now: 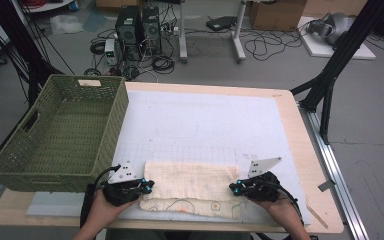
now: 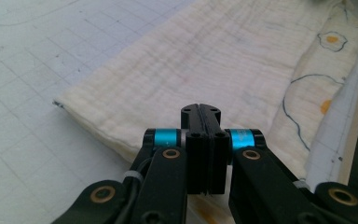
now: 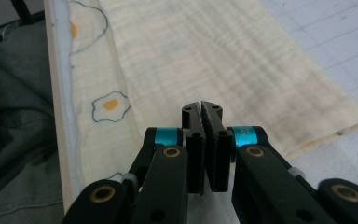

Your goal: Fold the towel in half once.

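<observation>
A cream cloth (image 1: 190, 185) with fried-egg prints lies folded into a long strip at the near edge of the table. My left gripper (image 1: 149, 186) sits at the strip's left end and my right gripper (image 1: 233, 189) at its right end. In the left gripper view the jaws (image 2: 200, 108) are pressed shut just above the cloth (image 2: 205, 56), with no fabric visible between them. In the right gripper view the jaws (image 3: 202, 106) are likewise shut over the cloth (image 3: 205, 56), with only a thin slit at the tips.
A green woven basket (image 1: 111, 130) stands empty at the table's left, overhanging the edge. A white gridded mat (image 1: 205, 120) covers the wooden table (image 1: 305, 165). The person's trousers (image 3: 14, 116) show beyond the near table edge.
</observation>
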A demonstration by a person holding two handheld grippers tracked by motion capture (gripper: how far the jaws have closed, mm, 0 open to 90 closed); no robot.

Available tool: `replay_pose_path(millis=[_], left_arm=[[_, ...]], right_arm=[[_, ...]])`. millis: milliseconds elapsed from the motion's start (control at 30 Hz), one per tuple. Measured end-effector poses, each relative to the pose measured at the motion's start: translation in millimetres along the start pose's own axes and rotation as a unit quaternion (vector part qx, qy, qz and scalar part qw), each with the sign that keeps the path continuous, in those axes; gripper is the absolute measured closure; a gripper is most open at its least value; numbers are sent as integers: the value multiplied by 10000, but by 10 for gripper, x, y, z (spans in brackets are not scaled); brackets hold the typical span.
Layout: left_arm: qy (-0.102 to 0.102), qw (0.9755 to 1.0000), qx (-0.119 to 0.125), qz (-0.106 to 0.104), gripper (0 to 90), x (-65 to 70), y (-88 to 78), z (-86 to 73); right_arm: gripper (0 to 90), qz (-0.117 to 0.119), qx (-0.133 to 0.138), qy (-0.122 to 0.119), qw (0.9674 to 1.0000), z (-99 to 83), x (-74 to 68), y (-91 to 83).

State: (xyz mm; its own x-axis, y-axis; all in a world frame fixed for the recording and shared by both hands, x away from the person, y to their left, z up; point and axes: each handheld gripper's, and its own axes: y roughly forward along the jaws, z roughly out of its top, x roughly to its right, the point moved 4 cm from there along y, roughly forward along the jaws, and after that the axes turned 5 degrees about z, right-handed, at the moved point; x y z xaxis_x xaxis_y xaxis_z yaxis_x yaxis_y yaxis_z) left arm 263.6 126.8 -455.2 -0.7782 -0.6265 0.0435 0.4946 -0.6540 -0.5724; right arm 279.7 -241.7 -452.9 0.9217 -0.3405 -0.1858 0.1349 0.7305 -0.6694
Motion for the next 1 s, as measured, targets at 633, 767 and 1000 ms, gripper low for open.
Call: replay_pose_path(millis=[633, 767, 1000], left_arm=[[-109, 9999, 119, -56, 883, -51, -46, 35], [-252, 9994, 246, -14, 884, -94, -119, 76], [-175, 9994, 308, -44, 885, -31, -243, 71]], right_arm=[[882, 26, 212, -98, 9997, 129, -72, -59], [882, 17, 306, -76, 9995, 143, -82, -100], [882, 15, 425, -198, 9989, 190, -206, -192]])
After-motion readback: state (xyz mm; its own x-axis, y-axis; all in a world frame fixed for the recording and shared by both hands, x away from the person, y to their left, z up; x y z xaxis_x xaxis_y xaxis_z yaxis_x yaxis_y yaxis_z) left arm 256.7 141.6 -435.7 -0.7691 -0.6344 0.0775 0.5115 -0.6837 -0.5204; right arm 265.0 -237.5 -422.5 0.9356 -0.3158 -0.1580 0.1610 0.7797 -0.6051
